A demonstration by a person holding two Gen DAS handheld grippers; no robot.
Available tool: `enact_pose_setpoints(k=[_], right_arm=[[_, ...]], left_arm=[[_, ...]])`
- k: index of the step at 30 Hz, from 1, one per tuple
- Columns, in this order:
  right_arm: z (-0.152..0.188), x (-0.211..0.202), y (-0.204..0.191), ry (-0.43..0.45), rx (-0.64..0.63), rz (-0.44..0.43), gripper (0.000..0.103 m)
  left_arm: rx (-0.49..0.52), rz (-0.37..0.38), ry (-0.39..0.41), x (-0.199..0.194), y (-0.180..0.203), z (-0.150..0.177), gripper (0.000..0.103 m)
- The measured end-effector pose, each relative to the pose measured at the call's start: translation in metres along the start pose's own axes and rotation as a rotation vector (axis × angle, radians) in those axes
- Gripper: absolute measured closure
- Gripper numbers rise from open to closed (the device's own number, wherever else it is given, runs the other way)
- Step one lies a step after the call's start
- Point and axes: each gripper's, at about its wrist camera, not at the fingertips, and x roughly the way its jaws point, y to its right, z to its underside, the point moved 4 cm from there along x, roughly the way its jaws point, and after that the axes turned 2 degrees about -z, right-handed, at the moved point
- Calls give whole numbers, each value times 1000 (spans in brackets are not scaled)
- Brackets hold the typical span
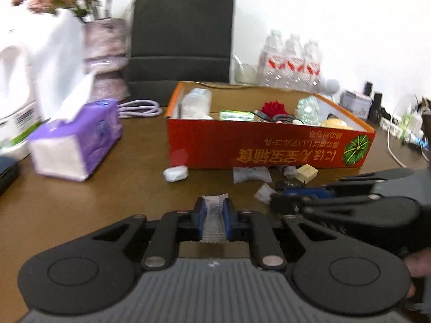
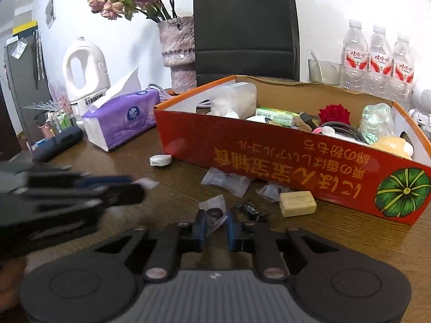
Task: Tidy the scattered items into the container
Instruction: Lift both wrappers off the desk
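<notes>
My left gripper [image 1: 214,210] is shut on a clear ridged packet [image 1: 214,218] and holds it above the brown table, short of the red cardboard box [image 1: 269,145]. The box [image 2: 282,161] holds several items. My right gripper [image 2: 214,222] has its jaws around a clear packet with a dark disc [image 2: 214,211] lying on the table; a narrow gap shows. Loose in front of the box lie a white case [image 2: 160,160], a clear wrapper [image 2: 225,180], a beige block [image 2: 297,203] and a small black item [image 2: 252,210]. The left gripper [image 2: 80,191] shows blurred in the right wrist view.
A purple tissue pack [image 1: 78,140] lies left of the box. Behind stand a white jug [image 2: 86,70], a vase of dried roses [image 2: 179,51], a black bag [image 2: 245,27] and three water bottles [image 2: 377,59]. Cables and a power strip [image 1: 404,132] sit at far right.
</notes>
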Motion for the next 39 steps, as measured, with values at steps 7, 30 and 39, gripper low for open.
enact_pose_setpoints(k=[7, 30, 39], right_arm=[[4, -29, -34, 75, -43, 52, 90], [84, -235, -63, 374, 90, 298, 90], [66, -225, -57, 375, 58, 288, 90]], left_arm=[[-4, -41, 70, -56, -2, 16, 88], [-36, 18, 281, -184, 52, 43, 88], [-53, -18, 310, -169, 42, 13, 88]])
